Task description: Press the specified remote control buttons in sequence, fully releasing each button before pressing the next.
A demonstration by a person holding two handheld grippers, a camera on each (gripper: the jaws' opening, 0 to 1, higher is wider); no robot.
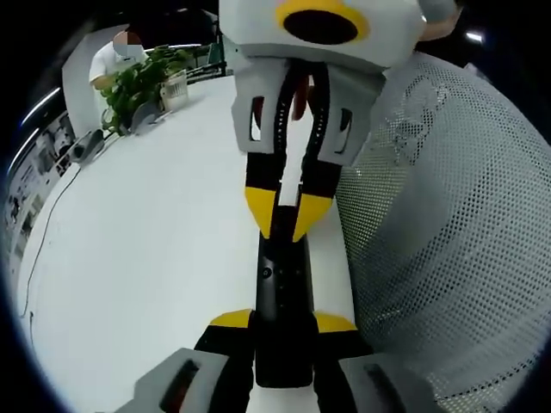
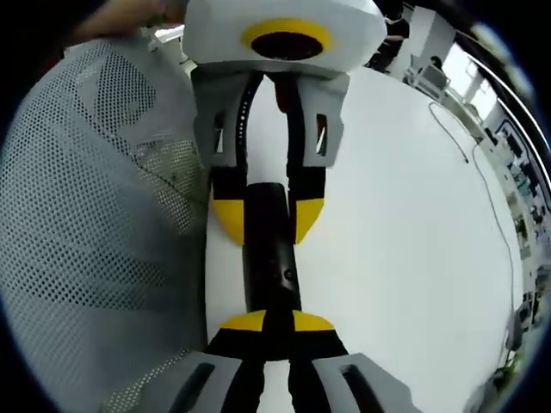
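A long black remote control [image 1: 282,284] lies lengthwise over the white table [image 1: 155,258], between the two facing grippers. My left gripper [image 1: 283,322] is shut on its near end, one yellow tip on each side. My right gripper [image 1: 286,225] comes down from the top of the left gripper view, its yellow tips drawn together and resting on the remote's far end. In the right gripper view, the right gripper [image 2: 278,322] sits shut over the remote control [image 2: 274,258], and the left gripper [image 2: 268,219] clamps the other end. A small round button [image 1: 268,273] shows on the remote's face.
A grey mesh chair back [image 1: 448,232] stands close beside the remote and also rises in the right gripper view [image 2: 95,224]. A potted plant [image 1: 142,82] and a seated person [image 1: 116,56] are at the table's far end. A thin cable [image 2: 482,185] runs across the table.
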